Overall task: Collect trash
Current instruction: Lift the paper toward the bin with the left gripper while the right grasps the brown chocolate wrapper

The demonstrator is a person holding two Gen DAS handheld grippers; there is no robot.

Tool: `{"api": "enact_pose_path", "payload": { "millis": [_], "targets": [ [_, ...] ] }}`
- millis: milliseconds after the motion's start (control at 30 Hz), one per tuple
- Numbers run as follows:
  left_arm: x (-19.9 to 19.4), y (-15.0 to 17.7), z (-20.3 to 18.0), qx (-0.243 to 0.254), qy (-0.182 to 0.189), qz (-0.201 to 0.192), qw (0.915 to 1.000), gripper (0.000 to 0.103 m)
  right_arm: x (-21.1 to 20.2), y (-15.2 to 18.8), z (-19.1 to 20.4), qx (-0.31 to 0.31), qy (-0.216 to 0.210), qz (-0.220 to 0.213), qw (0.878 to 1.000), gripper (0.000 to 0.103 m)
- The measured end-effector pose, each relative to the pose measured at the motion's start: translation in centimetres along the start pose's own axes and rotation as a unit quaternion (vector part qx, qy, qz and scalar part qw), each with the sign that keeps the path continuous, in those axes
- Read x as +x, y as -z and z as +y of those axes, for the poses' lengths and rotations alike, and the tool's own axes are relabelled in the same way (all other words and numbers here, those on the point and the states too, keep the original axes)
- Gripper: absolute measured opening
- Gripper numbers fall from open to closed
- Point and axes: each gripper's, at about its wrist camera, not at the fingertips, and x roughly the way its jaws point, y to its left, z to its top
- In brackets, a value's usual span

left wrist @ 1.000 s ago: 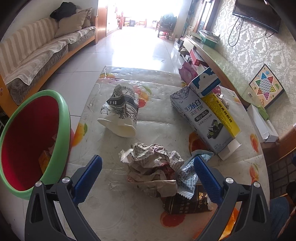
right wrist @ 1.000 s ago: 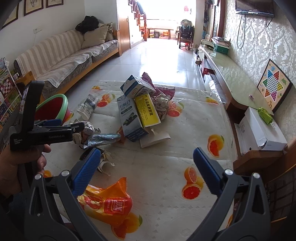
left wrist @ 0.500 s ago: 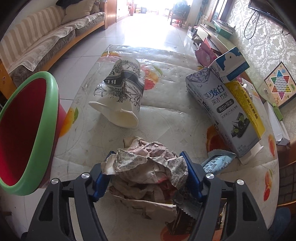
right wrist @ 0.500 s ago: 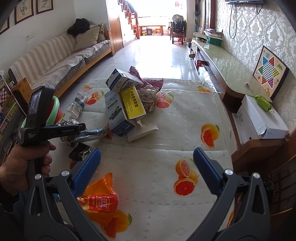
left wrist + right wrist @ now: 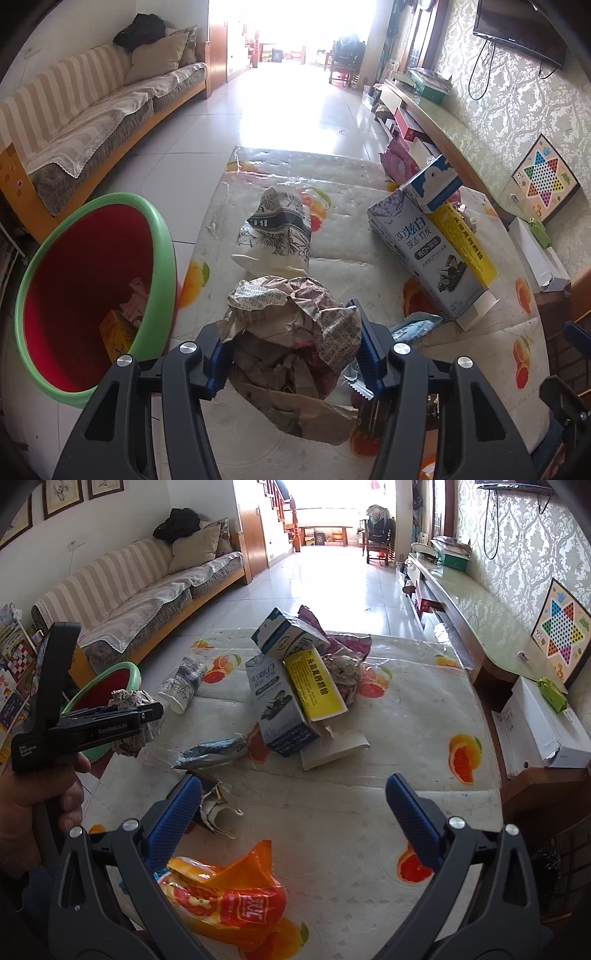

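The left gripper [image 5: 290, 341] has just closed its jaws on the crumpled newspaper [image 5: 291, 332], lifted right of the bin [image 5: 162, 258]. The right gripper [image 5: 295, 812] gapes wide above the orange bag [image 5: 229, 897].

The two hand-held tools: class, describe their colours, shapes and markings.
Each tool, left and right, has two black plastic arms with cut-out windows and silver rivets, tipped by ridged blue pads. The right view shows white lettering on the left tool's side. No cables or sleeves show.

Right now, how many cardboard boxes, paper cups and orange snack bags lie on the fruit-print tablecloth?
Cardboard boxes: 3 (blue-and-white carton, grey toothpaste box, yellow box)
Patterned paper cup: 1
Orange plastic snack bag: 1
Total: 5
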Motion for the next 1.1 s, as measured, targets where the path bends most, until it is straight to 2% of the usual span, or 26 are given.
{"api": "enact_pose_path", "payload": {
  "millis": [133, 267, 433, 533, 567, 667, 767, 900, 1100],
  "targets": [
    [-1.7, -0.1, 1.0, 0.007, 0.001, -0.015, 0.9999, 0.053, 2.2, -0.9, 3.1, -0.024, -0.025, 0.012, 0.999, 0.098],
    [-2.9, 0.2, 2.3, 0.006, 0.005, -0.025, 0.9997, 0.053, 5.6, -0.8, 6.5, -0.068, -0.058, 0.067, 0.994, 0.098],
    [-3.7, 0.8, 3.7, -0.001, 0.011, -0.032, 0.9994, 0.053, 8.5, 1.0, 10.1, -0.184, -0.053, 0.119, 0.974, 0.098],
    [-3.7, 1.1, 4.3, -0.009, 0.012, -0.034, 0.9993, 0.053, 9.8, 1.8, 11.0, -0.228, -0.048, 0.141, 0.962, 0.098],
    [-3.7, 1.1, 4.4, -0.012, 0.013, -0.035, 0.9992, 0.053, 10.1, 1.9, 11.1, -0.237, -0.049, 0.146, 0.959, 0.094],
    [-3.6, 1.4, 4.5, -0.016, 0.017, -0.035, 0.9991, 0.054, 10.6, 2.2, 11.2, -0.246, -0.056, 0.158, 0.955, 0.073],
    [-3.4, 1.5, 4.5, -0.017, 0.018, -0.035, 0.9991, 0.054, 10.7, 2.3, 11.2, -0.242, -0.057, 0.16, 0.955, 0.07],
    [-3.5, 1.5, 4.5, -0.018, 0.022, -0.036, 0.9989, 0.054, 10.1, 2.6, 10.5, -0.225, -0.068, 0.155, 0.959, 0.056],
    [-3.9, 1.6, 4.4, -0.016, 0.023, -0.04, 0.9988, 0.054, 8.0, 2.9, 9.4, -0.201, -0.085, 0.141, 0.966, 0.046]
  ]
}}
